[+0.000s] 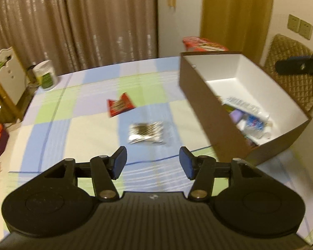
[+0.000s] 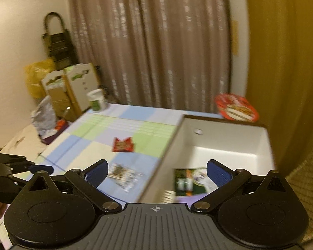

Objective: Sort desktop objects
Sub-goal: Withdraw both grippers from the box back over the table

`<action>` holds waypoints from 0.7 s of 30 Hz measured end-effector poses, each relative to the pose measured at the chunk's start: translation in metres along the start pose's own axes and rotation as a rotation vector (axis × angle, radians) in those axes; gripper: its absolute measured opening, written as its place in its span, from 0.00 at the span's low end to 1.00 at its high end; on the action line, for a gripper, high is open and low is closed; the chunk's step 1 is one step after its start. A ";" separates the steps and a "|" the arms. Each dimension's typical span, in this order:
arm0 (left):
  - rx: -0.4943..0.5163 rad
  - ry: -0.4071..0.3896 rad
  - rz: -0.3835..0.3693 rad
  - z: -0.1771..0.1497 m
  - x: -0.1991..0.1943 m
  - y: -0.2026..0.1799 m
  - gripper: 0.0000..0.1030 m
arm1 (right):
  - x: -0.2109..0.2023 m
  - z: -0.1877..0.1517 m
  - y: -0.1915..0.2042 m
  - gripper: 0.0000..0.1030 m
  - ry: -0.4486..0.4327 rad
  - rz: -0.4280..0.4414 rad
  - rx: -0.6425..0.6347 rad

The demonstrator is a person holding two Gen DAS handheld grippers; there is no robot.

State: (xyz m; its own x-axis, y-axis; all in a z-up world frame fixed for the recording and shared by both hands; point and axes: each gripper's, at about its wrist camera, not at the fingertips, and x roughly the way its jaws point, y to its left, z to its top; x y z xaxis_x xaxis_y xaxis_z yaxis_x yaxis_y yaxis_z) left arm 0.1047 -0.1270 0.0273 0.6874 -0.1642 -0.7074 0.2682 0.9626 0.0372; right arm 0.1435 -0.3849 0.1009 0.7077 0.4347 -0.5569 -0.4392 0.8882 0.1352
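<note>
A silver packet with dark stripes (image 1: 147, 133) lies on the checked tablecloth just ahead of my left gripper (image 1: 153, 162), which is open and empty. Farther back lies a red snack packet (image 1: 120, 105). A brown box with a white inside (image 1: 200, 89) stands at the right and holds several small packets (image 1: 248, 116). My right gripper (image 2: 156, 174) is open and empty, above the box's near left wall (image 2: 167, 156). Below it in the box lies a green and white packet (image 2: 187, 182). The silver packet (image 2: 124, 176) and the red packet (image 2: 123, 144) show on the cloth to the left.
A white jar with a green label (image 1: 45, 75) stands at the table's far left corner. A red round lid or bowl (image 2: 236, 107) sits behind the box. A quilted chair back (image 1: 292, 70) is at the right. Curtains hang behind. Clutter lines the left side.
</note>
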 end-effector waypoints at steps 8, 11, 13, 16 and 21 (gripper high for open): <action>0.060 -0.013 -0.041 -0.005 0.012 0.055 0.57 | 0.042 -0.003 0.068 1.00 0.048 0.020 -0.147; 0.085 -0.020 -0.097 -0.002 0.028 0.082 0.58 | 0.071 -0.007 0.089 1.00 0.104 -0.013 -0.182; 0.129 -0.020 -0.128 0.002 0.043 0.095 0.58 | 0.095 -0.008 0.104 1.00 0.157 -0.030 -0.229; 0.207 -0.022 -0.164 0.010 0.066 0.114 0.58 | 0.127 -0.009 0.123 1.00 0.236 -0.055 -0.322; 0.361 -0.059 -0.187 0.030 0.101 0.132 0.60 | 0.168 -0.014 0.137 1.00 0.332 -0.062 -0.468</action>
State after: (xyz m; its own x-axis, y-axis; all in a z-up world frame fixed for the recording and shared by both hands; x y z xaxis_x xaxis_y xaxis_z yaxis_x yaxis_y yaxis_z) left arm 0.2298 -0.0229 -0.0186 0.6388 -0.3515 -0.6844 0.6049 0.7791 0.1645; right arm 0.1949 -0.1923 0.0141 0.5612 0.2470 -0.7900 -0.6540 0.7173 -0.2403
